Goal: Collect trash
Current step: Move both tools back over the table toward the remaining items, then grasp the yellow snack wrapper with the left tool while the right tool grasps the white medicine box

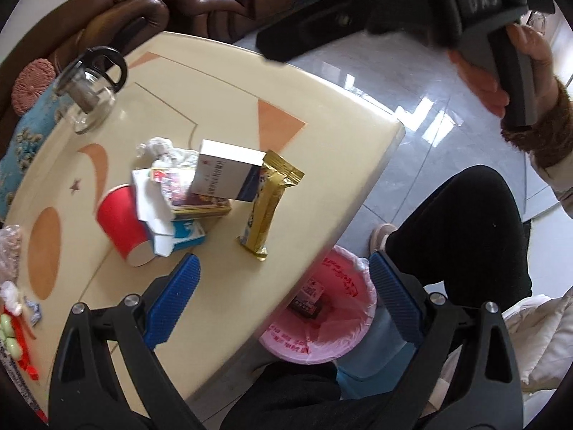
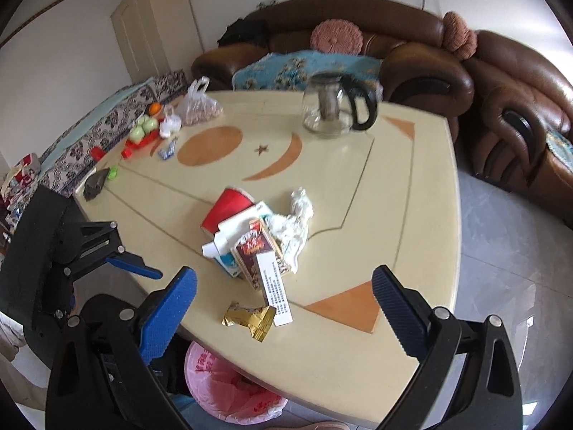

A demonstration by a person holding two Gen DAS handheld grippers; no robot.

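Observation:
A heap of trash lies on the cream table (image 1: 322, 114): a red paper cup (image 1: 120, 224), a white and blue box (image 1: 229, 172), a red printed box (image 1: 193, 193), crumpled tissue (image 1: 161, 148) and a gold wrapper (image 1: 268, 200). The bin with a pink bag (image 1: 322, 322) stands on the floor at the table's edge, with a box inside. My left gripper (image 1: 283, 297) is open and empty, over the table edge and bin. My right gripper (image 2: 284, 304) is open and empty, just above the gold wrapper (image 2: 250, 317) and the white box (image 2: 274, 286). The cup (image 2: 225, 208) and tissue (image 2: 293, 222) lie behind. The left gripper also shows at the left (image 2: 143, 267).
A glass teapot (image 2: 333, 104) stands at the table's far side. Fruit on a red tray (image 2: 143, 129), a plastic bag (image 2: 198, 105) and small items sit at the far left corner. A brown sofa (image 2: 483, 82) runs behind. The person's legs (image 1: 465, 236) are beside the bin.

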